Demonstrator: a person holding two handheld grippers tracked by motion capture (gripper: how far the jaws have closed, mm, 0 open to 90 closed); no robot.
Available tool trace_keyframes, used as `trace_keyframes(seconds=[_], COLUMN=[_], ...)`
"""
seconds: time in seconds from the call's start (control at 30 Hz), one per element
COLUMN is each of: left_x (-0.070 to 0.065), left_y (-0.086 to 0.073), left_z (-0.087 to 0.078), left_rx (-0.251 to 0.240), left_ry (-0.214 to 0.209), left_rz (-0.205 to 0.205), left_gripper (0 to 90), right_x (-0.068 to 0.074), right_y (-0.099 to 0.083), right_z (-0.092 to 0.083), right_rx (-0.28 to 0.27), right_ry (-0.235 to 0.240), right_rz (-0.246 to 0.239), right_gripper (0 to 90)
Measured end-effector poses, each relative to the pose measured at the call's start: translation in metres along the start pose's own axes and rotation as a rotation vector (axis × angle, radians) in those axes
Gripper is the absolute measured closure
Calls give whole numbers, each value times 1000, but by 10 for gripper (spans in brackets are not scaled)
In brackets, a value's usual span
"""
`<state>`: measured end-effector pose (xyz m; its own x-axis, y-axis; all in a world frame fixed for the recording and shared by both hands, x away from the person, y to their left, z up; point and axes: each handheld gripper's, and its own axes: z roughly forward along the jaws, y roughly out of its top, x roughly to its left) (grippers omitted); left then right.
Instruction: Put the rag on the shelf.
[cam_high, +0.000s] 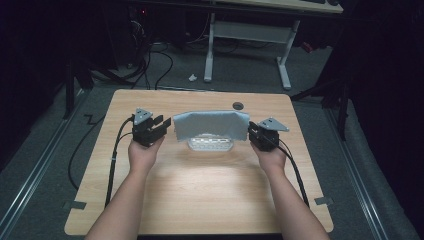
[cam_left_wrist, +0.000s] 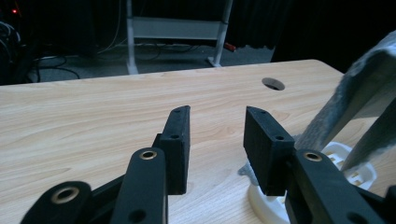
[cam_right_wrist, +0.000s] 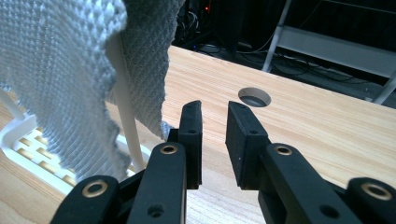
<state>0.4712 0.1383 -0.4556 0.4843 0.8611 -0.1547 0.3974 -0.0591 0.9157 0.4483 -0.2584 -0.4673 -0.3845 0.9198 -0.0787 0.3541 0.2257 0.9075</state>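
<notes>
- A grey cloth (cam_high: 211, 125) hangs draped over a white rack (cam_high: 211, 145) that stands on the wooden table (cam_high: 200, 200), toward its far half and about midway across.
- The round cable hole (cam_high: 238, 106) in the table lies just beyond the cloth, nearer the far edge.
- The left claw (cam_high: 161, 121) sits just beside the cloth's left end, apart from it; its jaws are spread with only bare table between them, as the left gripper view (cam_left_wrist: 217, 140) shows.
- In that view the cloth (cam_left_wrist: 359, 93) slopes down at the right, with the rack's white base (cam_left_wrist: 345, 161) under it.
- The right claw (cam_high: 251, 131) is at the cloth's right end; whether it touches the fabric from above, I cannot tell.
- In the right gripper view the right claw (cam_right_wrist: 215, 137) is slightly parted and pinches nothing; the cloth (cam_right_wrist: 60, 70) hangs just to the left of its jaws, over a thin white post of the rack (cam_right_wrist: 123, 98).
- A hand (cam_high: 144, 154) holds each gripper from the near side of the cloth.
</notes>
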Motion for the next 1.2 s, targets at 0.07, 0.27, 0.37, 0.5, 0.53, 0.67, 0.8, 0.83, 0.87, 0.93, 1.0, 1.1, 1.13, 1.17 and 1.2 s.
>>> trace_keyframes(seconds=[0.07, 0.27, 0.37, 0.5, 0.53, 0.67, 0.8, 0.83, 0.87, 0.93, 1.0, 1.1, 1.13, 1.17, 1.2], left_x=[1, 6, 9, 12, 13, 17, 17, 15, 13, 3, -12, -36, -46, -56, -65], left_y=[-1, -9, -12, -14, -15, -17, -21, -23, -27, -38, -53, -71, -77, -83, -88], left_z=[-1, -4, -8, -17, -19, -34, -48, -54, -60, -71, -82, -94, -97, -99, -102], left_rx=[8, 38, 43, 54, 55, 49, 51, 49, 48, 45, 63, 88, 108, 122, 133], left_ry=[6, 24, 30, 41, 41, 45, 39, 33, 25, 4, -25, -77, -106, -126, -150], left_rz=[8, 40, 53, 73, 76, 88, 100, 96, 90, 98, 103, 107, 113, 122, 117], left_gripper=[611, 604, 586, 553, 547, 523, 503, 496, 491, 486, 483, 472, 467, 462, 459], right_x=[-1, -5, -6, -8, -9, -9, -10, -9, -8, -3, 4, 20, 27, 34, 41], right_y=[1, 4, 6, 7, 8, 8, 5, 4, 4, 2, -1, -9, -13, -18, -24], right_z=[-1, -9, -13, -19, -21, -32, -44, -48, -52, -64, -78, -98, -104, -110, -114], right_rx=[-6, -13, -21, -29, -31, -43, -62, -47, -35, -46, -68, -54, -50, -45, -37], right_ry=[-3, -17, -24, -35, -36, -48, -58, -56, -51, -44, -29, 15, 29, 39, 50], right_rz=[0, -10, -11, -25, -31, -46, -47, -53, -56, -76, -80, -94, -90, -91, -82], right_gripper=[768, 758, 743, 721, 713, 668, 626, 602, 581, 561, 557, 535, 535, 534, 532])
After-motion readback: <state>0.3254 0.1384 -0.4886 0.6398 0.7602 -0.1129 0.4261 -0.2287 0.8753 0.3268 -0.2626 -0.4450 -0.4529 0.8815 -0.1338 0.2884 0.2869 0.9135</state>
